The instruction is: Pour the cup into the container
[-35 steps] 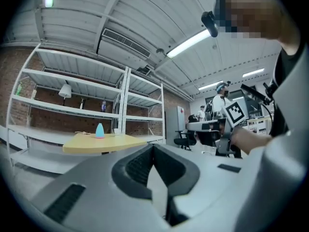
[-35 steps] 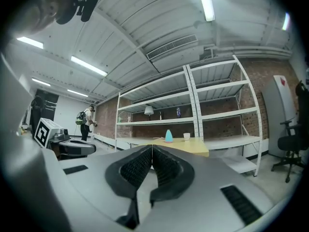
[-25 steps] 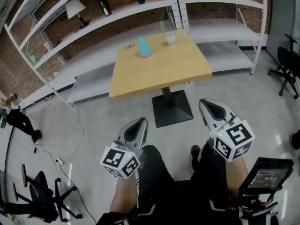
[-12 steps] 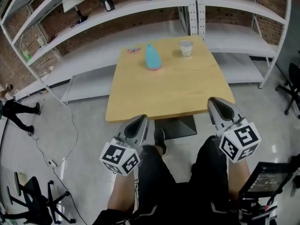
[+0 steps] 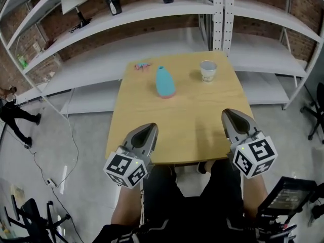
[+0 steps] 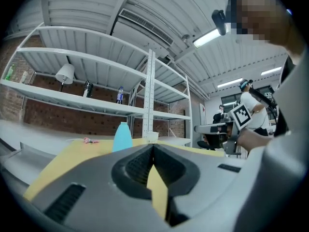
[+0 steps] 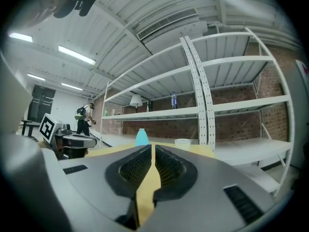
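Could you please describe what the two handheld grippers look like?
The left gripper and right gripper are matching grey, tapered shells with dark ribbed pads inside. Each carries a white cube with black square markers at its rear.

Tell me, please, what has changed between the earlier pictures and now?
The person walked up to the table; the left hand-held gripper and right hand-held gripper, earlier over the floor, now reach over its near edge. Nothing was taken or let go. Both stay shut and empty; cup and blue container stand unmoved.
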